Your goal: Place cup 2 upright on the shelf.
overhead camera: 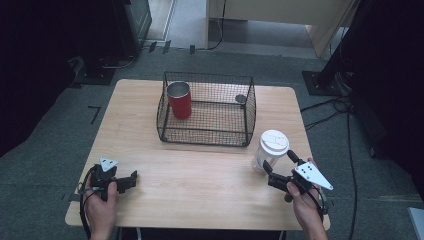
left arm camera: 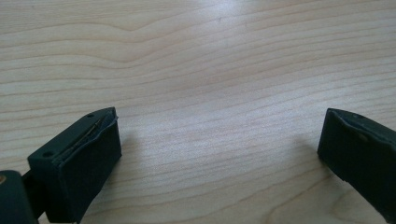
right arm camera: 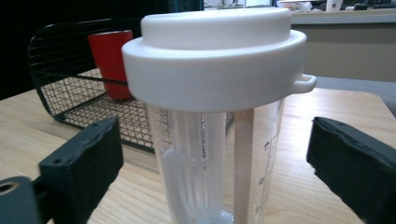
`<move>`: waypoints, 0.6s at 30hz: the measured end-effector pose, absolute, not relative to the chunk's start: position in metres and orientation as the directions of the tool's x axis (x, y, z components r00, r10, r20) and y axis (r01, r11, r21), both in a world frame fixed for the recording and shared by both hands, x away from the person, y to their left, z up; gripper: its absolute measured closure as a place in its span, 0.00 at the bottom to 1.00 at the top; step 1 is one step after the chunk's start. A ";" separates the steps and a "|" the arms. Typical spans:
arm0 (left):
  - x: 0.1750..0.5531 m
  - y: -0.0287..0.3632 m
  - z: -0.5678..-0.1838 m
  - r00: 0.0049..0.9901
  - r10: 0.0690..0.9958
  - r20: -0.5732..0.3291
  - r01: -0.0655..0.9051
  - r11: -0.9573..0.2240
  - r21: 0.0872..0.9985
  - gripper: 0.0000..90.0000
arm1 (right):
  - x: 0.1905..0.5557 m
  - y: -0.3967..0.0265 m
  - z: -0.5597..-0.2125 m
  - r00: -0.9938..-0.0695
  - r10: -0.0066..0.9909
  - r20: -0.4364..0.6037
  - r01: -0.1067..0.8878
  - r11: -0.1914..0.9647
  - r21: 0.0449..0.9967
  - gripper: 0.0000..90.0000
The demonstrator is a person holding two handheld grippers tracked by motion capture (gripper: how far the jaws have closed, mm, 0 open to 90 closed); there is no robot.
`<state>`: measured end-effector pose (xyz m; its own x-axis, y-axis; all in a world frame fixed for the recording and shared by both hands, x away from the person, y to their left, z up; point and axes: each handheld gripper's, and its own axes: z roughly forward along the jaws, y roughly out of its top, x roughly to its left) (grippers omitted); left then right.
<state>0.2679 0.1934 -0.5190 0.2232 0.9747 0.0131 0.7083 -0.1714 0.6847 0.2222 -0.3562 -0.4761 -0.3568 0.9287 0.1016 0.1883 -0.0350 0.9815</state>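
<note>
A clear plastic shaker cup [overhead camera: 270, 150] with a white lid [right arm camera: 210, 70] stands upright on the wooden table [overhead camera: 200, 175], right of centre. My right gripper [overhead camera: 277, 160] reaches it from the near right. Its two black pads [right arm camera: 84, 163] stand on either side of the cup's body with a gap on each side, so the gripper is open. My left gripper [overhead camera: 131, 180] rests low near the table's front left, its jaws wide open over bare wood [left arm camera: 219, 93] with nothing between them.
A black wire basket [overhead camera: 206, 135] sits at the table's far middle, holding an upright red cup [overhead camera: 179, 100] in its left part and a small dark round object [overhead camera: 240, 98] at its right. Bare wood lies between the two grippers. Cables run over the floor at right.
</note>
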 end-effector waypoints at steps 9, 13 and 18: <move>0.268 0.193 -0.519 0.223 0.975 0.013 0.708 -0.171 0.685 0.00 | 0.230 -0.354 -0.478 -0.352 0.929 0.111 0.199 -0.042 0.979 0.06; 0.268 0.193 -0.519 0.223 0.975 0.013 0.708 -0.171 0.685 0.00 | 0.234 -0.352 -0.478 -0.353 0.929 0.111 0.201 -0.040 0.979 0.06; 0.268 0.193 -0.519 0.223 0.975 0.013 0.708 -0.171 0.685 0.00 | 0.238 -0.349 -0.478 -0.354 0.928 0.113 0.201 -0.043 0.979 0.07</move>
